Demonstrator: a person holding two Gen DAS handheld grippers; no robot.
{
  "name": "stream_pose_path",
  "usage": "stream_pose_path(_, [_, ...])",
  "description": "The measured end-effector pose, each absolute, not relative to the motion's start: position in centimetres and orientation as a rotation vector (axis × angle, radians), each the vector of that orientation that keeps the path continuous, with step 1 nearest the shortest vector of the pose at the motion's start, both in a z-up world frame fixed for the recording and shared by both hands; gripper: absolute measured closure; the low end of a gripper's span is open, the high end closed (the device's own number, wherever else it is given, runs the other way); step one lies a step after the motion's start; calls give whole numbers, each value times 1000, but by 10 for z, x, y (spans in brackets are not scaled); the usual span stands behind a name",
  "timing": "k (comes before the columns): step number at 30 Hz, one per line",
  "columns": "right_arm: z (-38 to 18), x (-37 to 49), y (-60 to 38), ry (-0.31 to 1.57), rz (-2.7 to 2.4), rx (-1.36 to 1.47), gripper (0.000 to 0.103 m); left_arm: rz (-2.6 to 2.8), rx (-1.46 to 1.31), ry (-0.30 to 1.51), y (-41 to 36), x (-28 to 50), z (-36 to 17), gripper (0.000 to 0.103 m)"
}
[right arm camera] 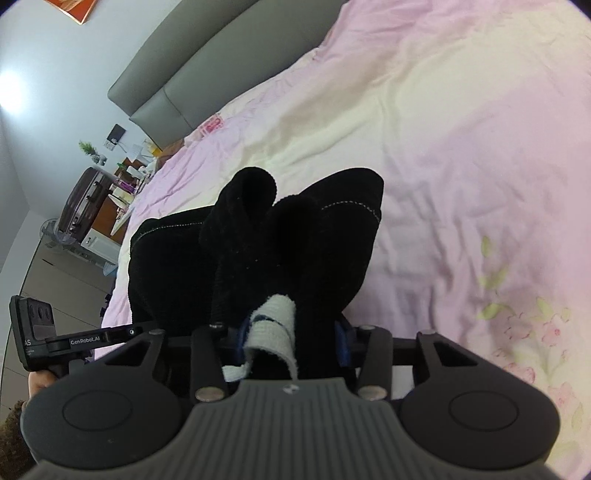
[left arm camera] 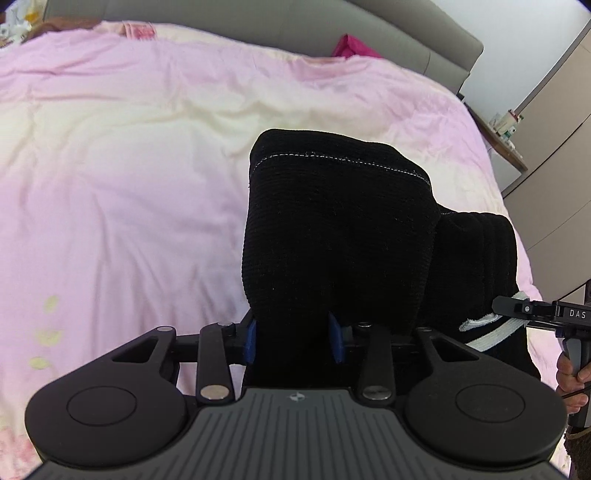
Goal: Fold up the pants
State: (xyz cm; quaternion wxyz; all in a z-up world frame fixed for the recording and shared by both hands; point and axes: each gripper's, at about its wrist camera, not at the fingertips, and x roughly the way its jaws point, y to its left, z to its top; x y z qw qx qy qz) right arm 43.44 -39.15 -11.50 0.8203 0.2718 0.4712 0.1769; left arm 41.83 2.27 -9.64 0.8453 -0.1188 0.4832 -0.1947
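The black knitted pants [left arm camera: 332, 229] hang bunched in front of me, lifted off the pink bed cover [left arm camera: 129, 166]. My left gripper [left arm camera: 293, 339] is shut on a thick fold of the black fabric, its blue pads pressing on both sides. My right gripper [right arm camera: 291, 341] is shut on the pants [right arm camera: 258, 251] at the waist, where the white drawstring [right arm camera: 275, 325] loops over the pinched cloth. The two grippers hold the pants side by side. The drawstring [left arm camera: 487, 332] also shows at the right edge of the left wrist view, beside the other gripper's finger [left arm camera: 517, 308].
The bed cover [right arm camera: 461, 147] stretches wide beyond the pants, wrinkled, with a flower print near its edge. A grey headboard [left arm camera: 258, 22] runs along the far side, with a magenta cushion [left arm camera: 351, 46] against it. A nightstand [left arm camera: 506, 144] and a dark suitcase [right arm camera: 85, 203] stand beside the bed.
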Motion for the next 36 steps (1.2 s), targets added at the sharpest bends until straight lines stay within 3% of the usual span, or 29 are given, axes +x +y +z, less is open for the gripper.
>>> stream_pose_path(8, [-70, 406, -295, 977, 495, 620, 63, -317, -180, 980, 131, 363, -31, 62])
stream_pose_path(14, [-76, 402, -181, 1026, 605, 662, 63, -208, -144, 1004, 220, 339, -25, 61])
stream_pose_path(19, [-113, 405, -95, 1116, 646, 688, 63, -153, -146, 1067, 282, 342, -58, 61])
stream_pose_path(26, [-183, 417, -16, 1244, 624, 673, 64, -128, -219, 1155, 339, 366, -144, 61])
stream_pose_path(36, [-247, 443, -10, 1296, 580, 682, 58, -200, -337, 1173, 384, 379, -210, 55])
